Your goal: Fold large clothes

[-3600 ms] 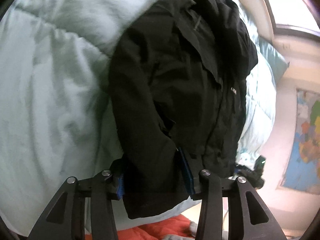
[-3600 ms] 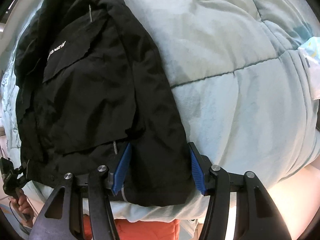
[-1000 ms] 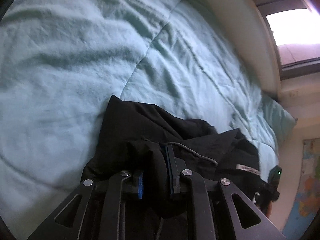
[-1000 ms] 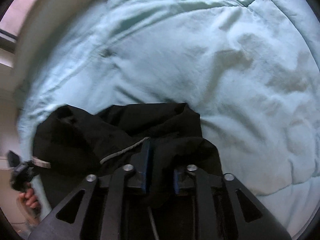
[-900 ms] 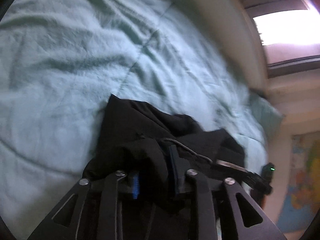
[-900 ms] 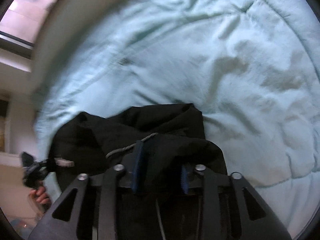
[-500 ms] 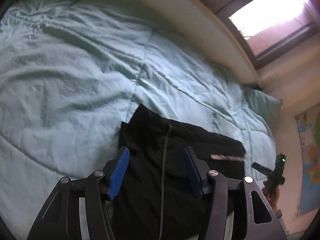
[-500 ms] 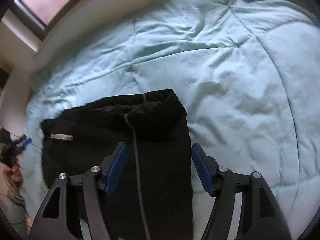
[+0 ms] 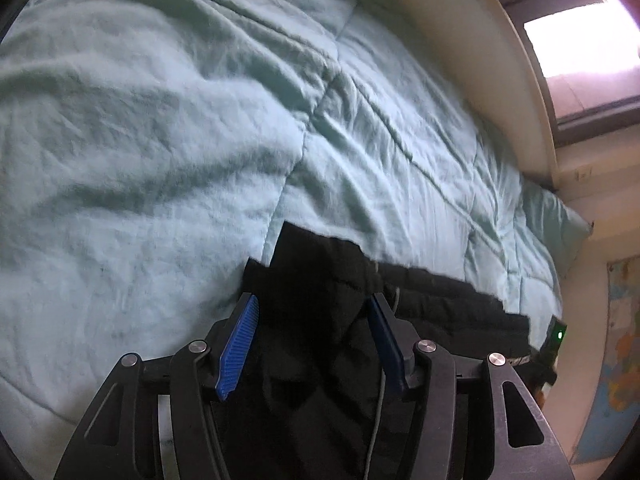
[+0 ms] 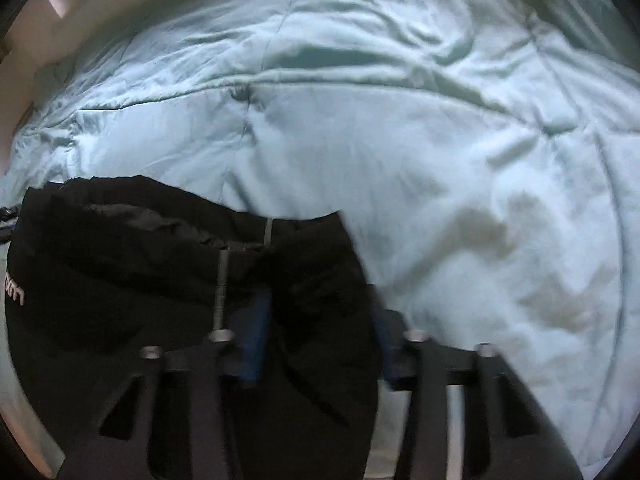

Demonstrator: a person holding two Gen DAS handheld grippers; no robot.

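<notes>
A black jacket [image 9: 320, 320] lies folded over itself on a pale green quilt [image 9: 160, 120]; it also shows in the right wrist view [image 10: 160, 280], with a grey zipper and a white logo at its left edge. My left gripper [image 9: 312, 320] is open, its blue pads either side of the jacket's left corner, holding nothing. My right gripper [image 10: 320, 320] is open above the jacket's right edge, blurred by motion.
The quilt [image 10: 440, 140] covers the whole bed. A cream bed frame [image 9: 460, 40] and a window [image 9: 580, 40] lie beyond it. A pale pillow [image 9: 560, 220] sits at the far right, and a map poster [image 9: 624, 340] hangs on the wall.
Both grippers carried the jacket's bottom edge up over the garment while shut on it, then opened and let go. The jacket now lies folded and both grippers stay open over it.
</notes>
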